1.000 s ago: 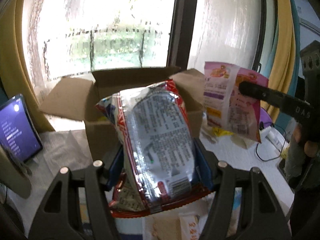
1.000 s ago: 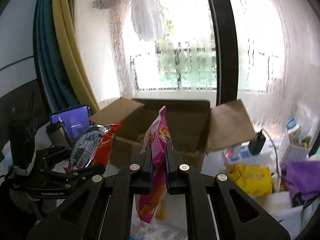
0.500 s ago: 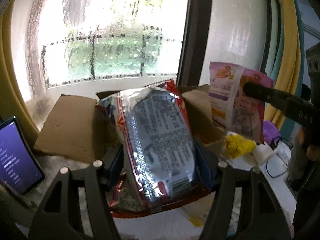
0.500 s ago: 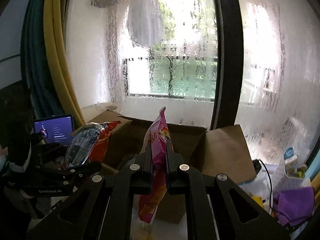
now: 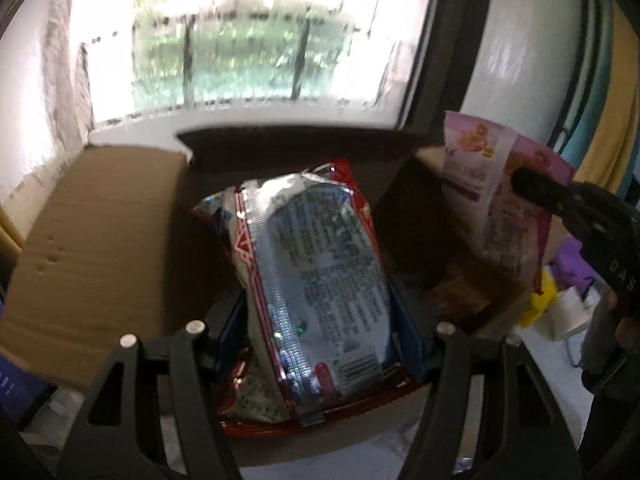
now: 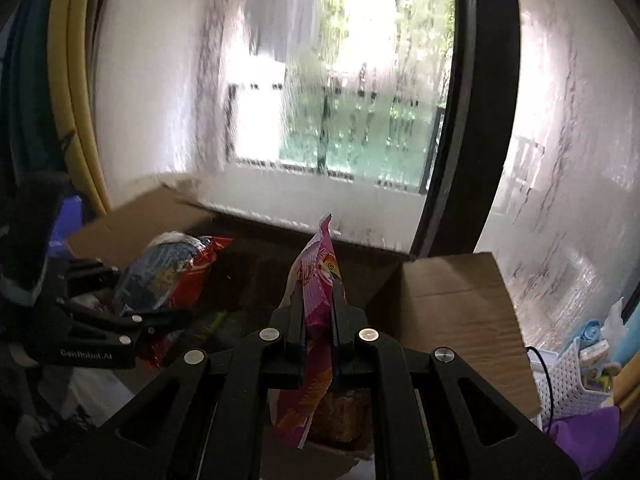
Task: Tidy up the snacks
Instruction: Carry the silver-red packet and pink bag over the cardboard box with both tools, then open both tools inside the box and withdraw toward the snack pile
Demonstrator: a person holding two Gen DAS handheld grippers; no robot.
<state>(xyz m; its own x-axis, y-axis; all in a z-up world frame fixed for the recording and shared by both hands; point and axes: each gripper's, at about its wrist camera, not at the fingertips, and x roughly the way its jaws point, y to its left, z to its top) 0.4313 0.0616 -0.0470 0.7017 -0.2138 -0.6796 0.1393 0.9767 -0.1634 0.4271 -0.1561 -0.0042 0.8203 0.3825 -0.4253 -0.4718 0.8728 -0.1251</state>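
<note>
My left gripper [image 5: 318, 320] is shut on a red and silver snack bag [image 5: 320, 280] and holds it over the open cardboard box [image 5: 100, 240]. The same bag shows in the right wrist view [image 6: 172, 272] at the left. My right gripper [image 6: 318, 320] is shut on a pink snack bag [image 6: 316, 320], held edge-on above the box [image 6: 452, 300]. In the left wrist view the pink bag [image 5: 500, 208] hangs at the right over the box's right side. The box's inside is dark.
The box flaps spread left and right. A wet window stands just behind the box. A white basket [image 6: 568, 380], a purple cloth [image 6: 588, 448] and a yellow packet [image 5: 540, 300] lie to the right. A lit screen [image 5: 12, 384] is at the left.
Both grippers have moved forward and up with their bags, from in front of the box to above its opening. The box now fills the lower part of both views.
</note>
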